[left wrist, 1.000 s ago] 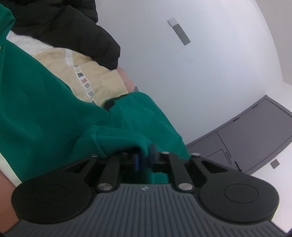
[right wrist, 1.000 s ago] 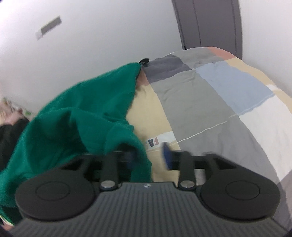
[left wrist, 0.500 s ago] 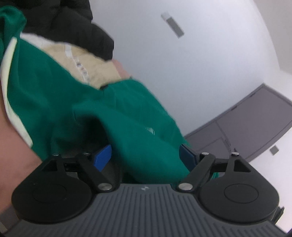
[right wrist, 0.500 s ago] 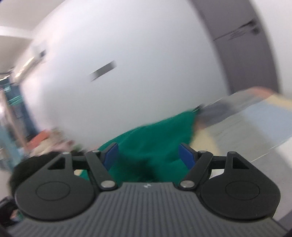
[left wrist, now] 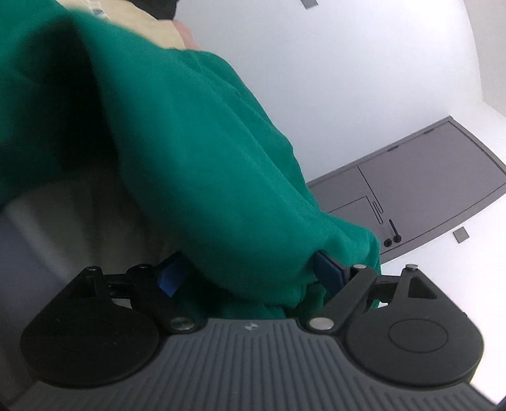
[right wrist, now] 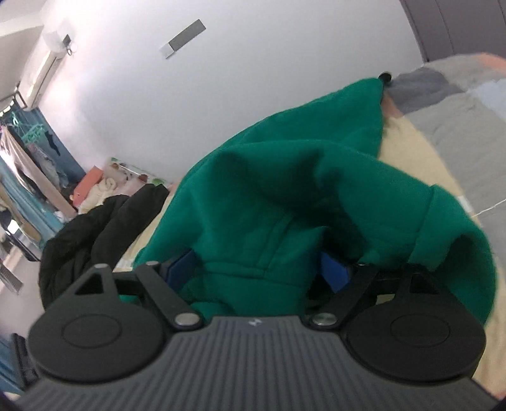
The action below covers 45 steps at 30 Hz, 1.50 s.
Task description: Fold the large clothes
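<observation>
Left gripper (left wrist: 249, 273): jaws spread wide and opening; a thick fold of the green garment (left wrist: 196, 164) bulges between the blue pads (left wrist: 327, 268), the cloth brushing the right pad, but it is loose rather than pinched; grip released. The green fabric fills most of the left wrist view, draped from upper left down to the gripper; behind it a strip of beige bedding (left wrist: 158, 28) and a dark garment at the top edge; white wall (left wrist: 316, 79) and a grey door (left wrist: 427, 183) to the right.

Right gripper (right wrist: 256, 268): jaws likewise wide and opening; a seamed hem of the same green garment (right wrist: 284, 189) lies between the blue pads (right wrist: 332, 272), not clamped; a cuff-like fold (right wrist: 458, 240) hangs over the right finger linkage; released here too.

Garment position: heaped on the bed, on the patchwork bedspread (right wrist: 458, 132) of grey, beige and pale blue panels; one end reaches toward the wall, near a small black object (right wrist: 385, 76); the near end is bunched against both grippers. A black jacket (right wrist: 101, 227) lies on the bed just left of the green heap; beyond it, blurred pink and cream items (right wrist: 104, 186) against the wall; hanging laundry (right wrist: 31, 151) at far left.
</observation>
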Each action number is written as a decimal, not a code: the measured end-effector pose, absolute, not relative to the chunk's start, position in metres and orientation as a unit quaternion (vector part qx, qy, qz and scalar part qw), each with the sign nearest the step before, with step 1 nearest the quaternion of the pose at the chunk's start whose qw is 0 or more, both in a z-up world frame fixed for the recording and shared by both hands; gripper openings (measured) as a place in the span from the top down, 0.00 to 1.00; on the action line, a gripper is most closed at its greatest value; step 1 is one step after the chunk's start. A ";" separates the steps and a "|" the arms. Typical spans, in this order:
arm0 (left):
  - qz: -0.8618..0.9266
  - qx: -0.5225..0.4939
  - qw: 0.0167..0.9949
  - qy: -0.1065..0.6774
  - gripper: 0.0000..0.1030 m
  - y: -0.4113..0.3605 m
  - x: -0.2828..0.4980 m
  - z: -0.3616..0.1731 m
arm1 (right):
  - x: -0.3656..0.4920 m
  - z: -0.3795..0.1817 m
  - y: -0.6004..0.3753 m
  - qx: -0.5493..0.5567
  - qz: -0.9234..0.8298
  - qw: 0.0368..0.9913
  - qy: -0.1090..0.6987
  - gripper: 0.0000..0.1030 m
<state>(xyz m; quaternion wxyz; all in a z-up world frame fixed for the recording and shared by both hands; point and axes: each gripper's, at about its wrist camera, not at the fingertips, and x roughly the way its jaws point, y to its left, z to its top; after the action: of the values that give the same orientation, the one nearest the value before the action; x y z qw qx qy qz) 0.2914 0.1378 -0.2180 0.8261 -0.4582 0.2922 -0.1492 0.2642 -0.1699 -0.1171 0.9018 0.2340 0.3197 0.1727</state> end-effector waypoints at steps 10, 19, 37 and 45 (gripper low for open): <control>-0.201 -0.452 0.829 0.261 0.77 0.144 0.315 -0.224 | 0.281 -0.146 -0.173 0.299 0.255 0.847 0.357 0.16; -0.236 -0.394 0.871 0.176 0.84 0.143 0.256 -0.168 | 0.236 -0.108 -0.161 0.242 0.308 0.874 0.287 0.77; -0.310 -0.350 0.884 -0.013 0.84 0.156 0.145 -0.003 | 0.134 0.089 -0.192 0.174 0.387 0.903 0.063 0.84; -0.340 -0.254 0.903 -0.072 0.84 0.125 0.092 0.159 | 0.116 0.187 -0.197 0.184 0.404 0.896 -0.015 0.85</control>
<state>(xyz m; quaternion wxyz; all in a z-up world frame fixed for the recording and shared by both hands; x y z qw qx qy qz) 0.0921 0.1246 0.1587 0.9027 -0.2536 -0.0721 -0.3401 0.1157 -0.1970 0.1868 0.8958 0.1842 -0.0147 0.4043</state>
